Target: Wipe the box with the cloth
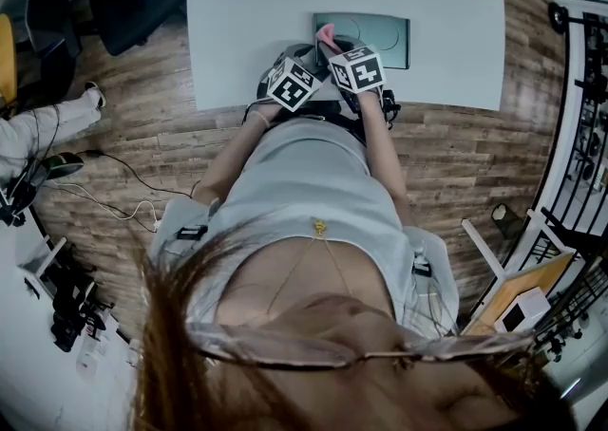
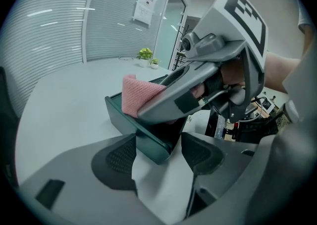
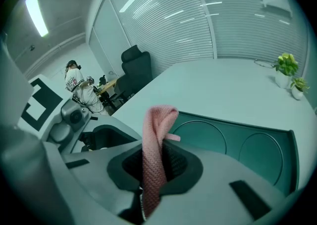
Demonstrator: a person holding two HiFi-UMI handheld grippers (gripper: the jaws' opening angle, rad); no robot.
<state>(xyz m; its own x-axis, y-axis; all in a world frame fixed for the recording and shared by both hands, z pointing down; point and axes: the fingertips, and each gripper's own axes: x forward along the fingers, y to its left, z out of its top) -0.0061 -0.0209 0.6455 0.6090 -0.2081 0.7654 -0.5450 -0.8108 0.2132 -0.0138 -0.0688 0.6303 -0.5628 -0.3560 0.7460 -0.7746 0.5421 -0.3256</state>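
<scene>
Nearest, the left gripper (image 2: 158,157) has its jaws closed around the near corner of a dark green box (image 2: 116,107), bracing it; the box lies flat on a white table (image 3: 223,85), close to the edge by the person; just above that corner, the right gripper (image 3: 153,162) has its jaws pressed together on a pink cloth (image 3: 157,120), which stands up in a narrow fold over the box's shallow inside; farther off, the table runs bare to two small potted plants (image 3: 287,68) at its far side, with slatted blinds behind. Likely risks: the corner hold is small, so a firm stroke could twist the box free or push it toward the edge; the thin pinch may let the cloth slide out under drag.
</scene>
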